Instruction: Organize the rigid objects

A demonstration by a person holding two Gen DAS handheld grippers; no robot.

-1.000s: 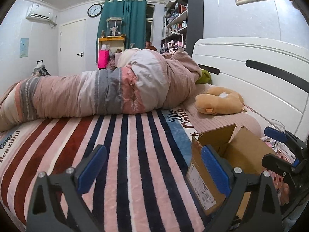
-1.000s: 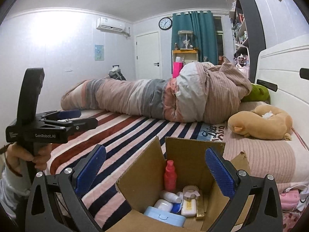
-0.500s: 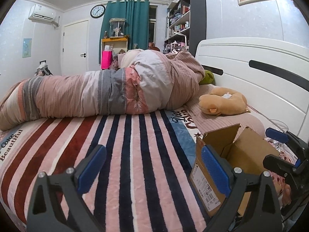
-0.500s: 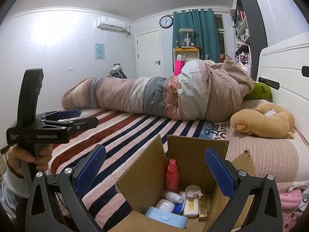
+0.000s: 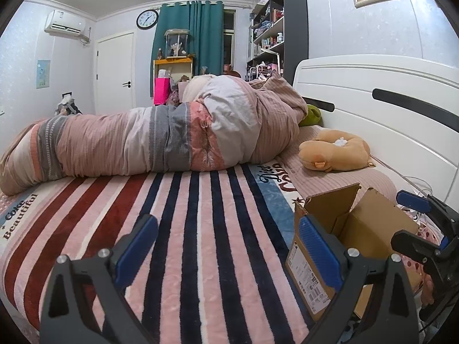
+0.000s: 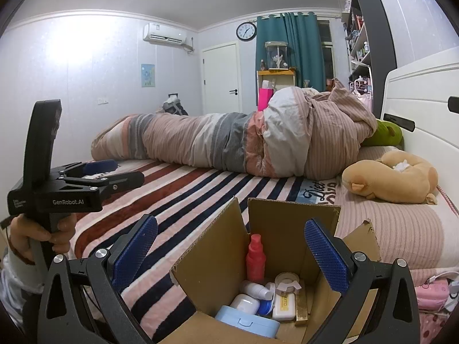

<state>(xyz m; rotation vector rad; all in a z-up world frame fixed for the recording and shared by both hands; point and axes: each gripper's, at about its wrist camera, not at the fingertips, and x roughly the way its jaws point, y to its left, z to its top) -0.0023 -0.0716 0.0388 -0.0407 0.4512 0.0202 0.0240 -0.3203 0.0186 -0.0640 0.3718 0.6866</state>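
An open cardboard box (image 6: pixel 289 218) stands on the striped bed. Inside it are a red bottle (image 6: pixel 255 261), a roll of tape (image 6: pixel 287 281), a light blue case (image 6: pixel 246 321), a white bottle (image 6: pixel 256 289) and other small items. My right gripper (image 6: pixel 231 253) is open and empty, held just above the box's near side. My left gripper (image 5: pixel 226 248) is open and empty over the blanket, left of the box (image 5: pixel 355 229). The left gripper also shows in the right wrist view (image 6: pixel 114 172), and the right gripper in the left wrist view (image 5: pixel 410 218).
A rolled duvet (image 5: pixel 160 140) lies across the bed. A tan plush toy (image 5: pixel 332 150) rests by the white headboard (image 5: pixel 373 109). A pink item (image 6: pixel 431 291) and cables lie right of the box. The striped blanket (image 5: pixel 200 229) is left of the box.
Both views have shifted slightly; the left gripper has drifted a little away from the box. Both grippers stay open and empty.
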